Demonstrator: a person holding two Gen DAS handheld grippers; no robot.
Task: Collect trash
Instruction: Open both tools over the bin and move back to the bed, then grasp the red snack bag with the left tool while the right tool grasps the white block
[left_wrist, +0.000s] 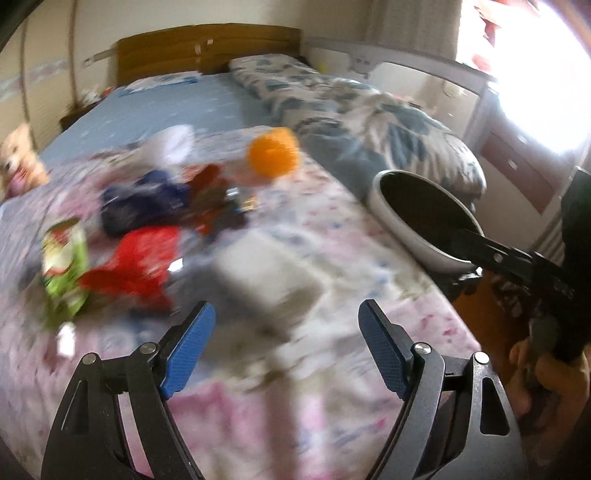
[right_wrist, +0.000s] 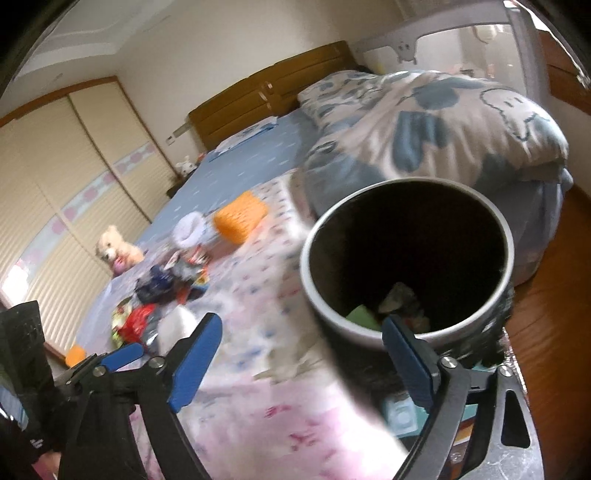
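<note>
Both spread wide, left gripper (left_wrist: 286, 345) and right gripper (right_wrist: 301, 360), gripping nothing. Poised over bed (left_wrist: 332, 258) strewn with wrappers (left_wrist: 136, 266), beside trash bin (right_wrist: 406, 258)

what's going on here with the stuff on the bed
A person is clearing trash off a bed with two tools. The left hand-held gripper is open and empty above the bedspread, facing a pile of wrappers. The right hand-held gripper is also open, at the rim of a round bin that already holds a few scraps.
</note>
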